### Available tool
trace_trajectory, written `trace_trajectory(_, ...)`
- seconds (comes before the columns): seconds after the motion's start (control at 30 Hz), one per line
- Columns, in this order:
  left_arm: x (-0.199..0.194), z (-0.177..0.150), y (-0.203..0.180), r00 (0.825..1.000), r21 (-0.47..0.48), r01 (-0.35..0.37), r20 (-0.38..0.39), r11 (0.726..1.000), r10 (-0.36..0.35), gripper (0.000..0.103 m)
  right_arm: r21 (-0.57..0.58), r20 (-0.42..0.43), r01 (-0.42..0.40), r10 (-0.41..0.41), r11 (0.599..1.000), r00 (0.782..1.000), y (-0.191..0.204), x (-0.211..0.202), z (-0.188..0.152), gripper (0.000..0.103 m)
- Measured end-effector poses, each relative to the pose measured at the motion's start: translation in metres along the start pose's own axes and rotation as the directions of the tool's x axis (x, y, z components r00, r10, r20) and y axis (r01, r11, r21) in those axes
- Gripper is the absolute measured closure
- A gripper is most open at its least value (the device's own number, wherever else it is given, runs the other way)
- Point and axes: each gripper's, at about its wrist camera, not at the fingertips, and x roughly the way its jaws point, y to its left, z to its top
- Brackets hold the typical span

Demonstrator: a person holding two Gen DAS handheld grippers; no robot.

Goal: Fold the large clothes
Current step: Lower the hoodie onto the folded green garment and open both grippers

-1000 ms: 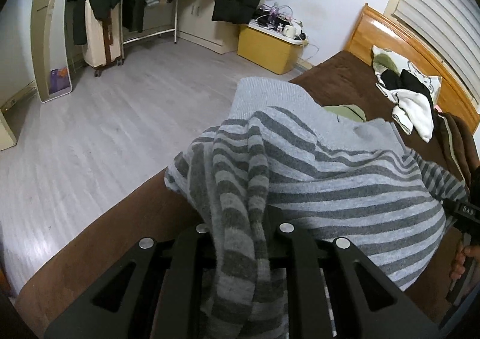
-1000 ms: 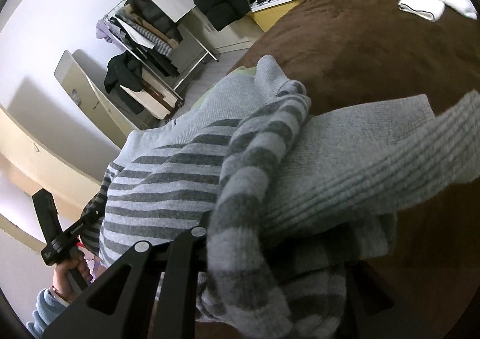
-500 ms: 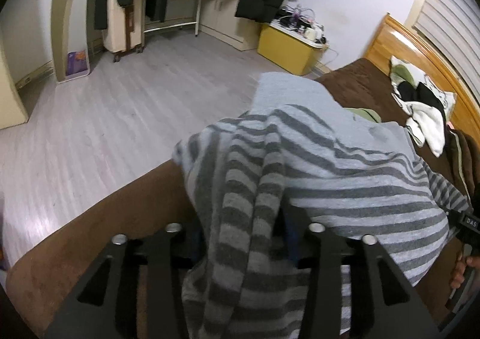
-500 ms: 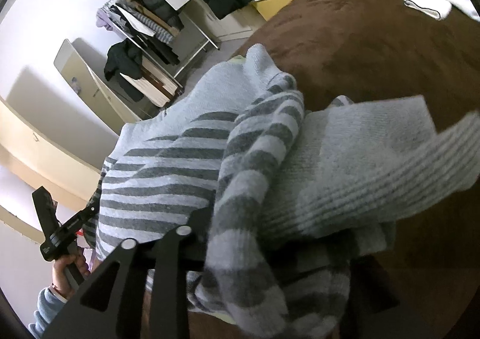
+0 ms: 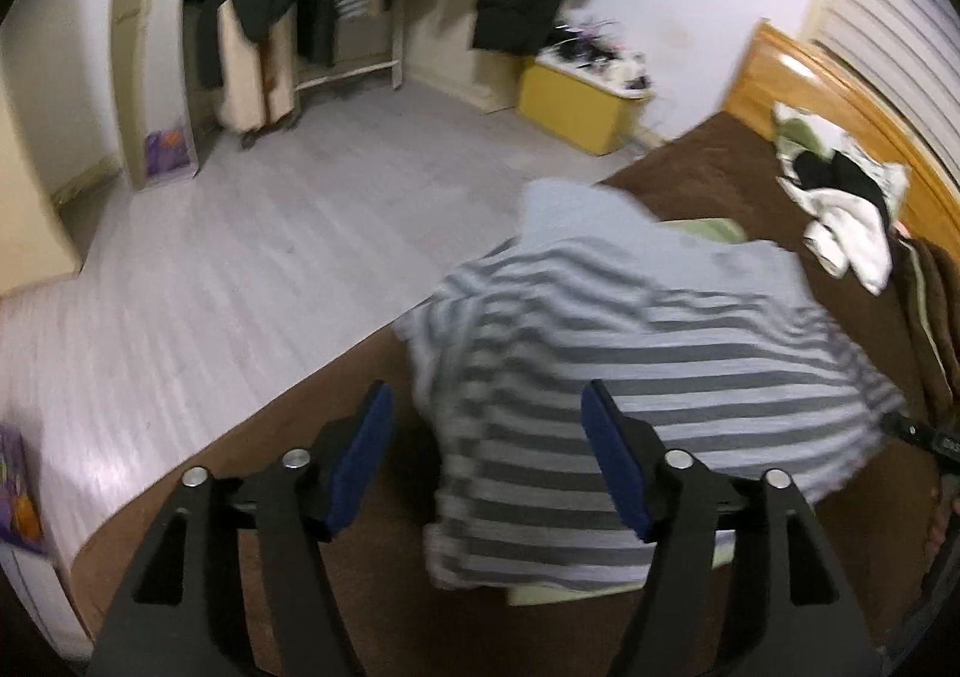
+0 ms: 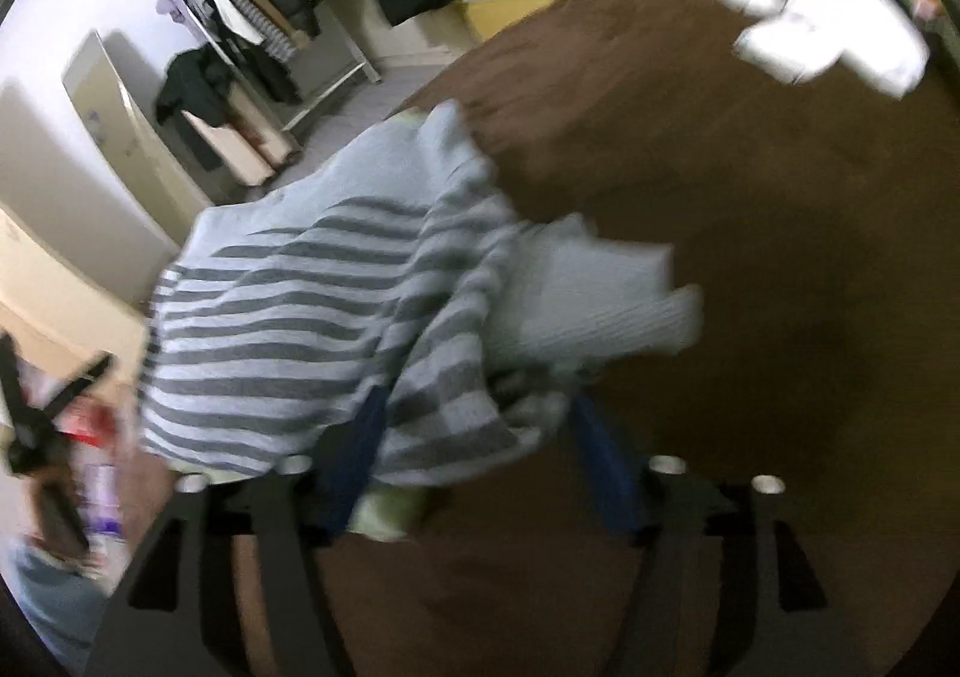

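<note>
The left tongs [image 5: 486,431] are spreading apart, their blue pads clear of cloth on both sides; the grey-and-light-grey striped knit sweater [image 5: 630,377] lies between and just beyond them, not pinched. The right tongs [image 6: 474,425] are spreading apart too. The sweater's near fold [image 6: 444,413] sits in the gap. Blur hides whether the left blue pad brushes the knit, but nothing is clamped.

The sweater lies in a loose, partly folded heap on the brown plush bed cover [image 6: 750,257], close to the bed's side edge where the cover drops toward the pale grey plank floor [image 5: 240,269]. A pale green garment [image 6: 390,509] peeks from under the sweater's near edge and again at its far side.

In the right wrist view, bare brown cover spreads wide to the right of the heap. White and black clothes [image 5: 846,215] lie well apart near the wooden headboard [image 5: 840,95]. The floor beside the bed runs bare to a yellow storage box [image 5: 576,101].
</note>
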Motion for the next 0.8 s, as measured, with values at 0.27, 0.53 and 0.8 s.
trace_trajectory(0.27, 0.016, 0.000, -0.056, 0.995, 0.084, 0.095, -0.044, 0.992, -0.091, 0.033, -0.058, 0.108, -0.052, 0.058, 0.997, 0.992, 0.020, -0.031, 0.023, 0.035)
trace_trajectory(0.53, 0.056, -0.019, -0.042, 0.994, 0.014, 0.058, -0.092, 0.998, -0.056, 0.032, -0.078, -0.035, -0.103, 0.100, 0.992, 0.994, 0.067, 0.048, 0.022, 0.054)
trace_trajectory(0.8, 0.069, -0.031, -0.028, 0.994, -0.009, 0.068, -0.079, 0.998, -0.069, 0.027, 0.020, -0.084, -0.131, 0.132, 0.991, 0.988, 0.056, 0.086, 0.016, 0.049)
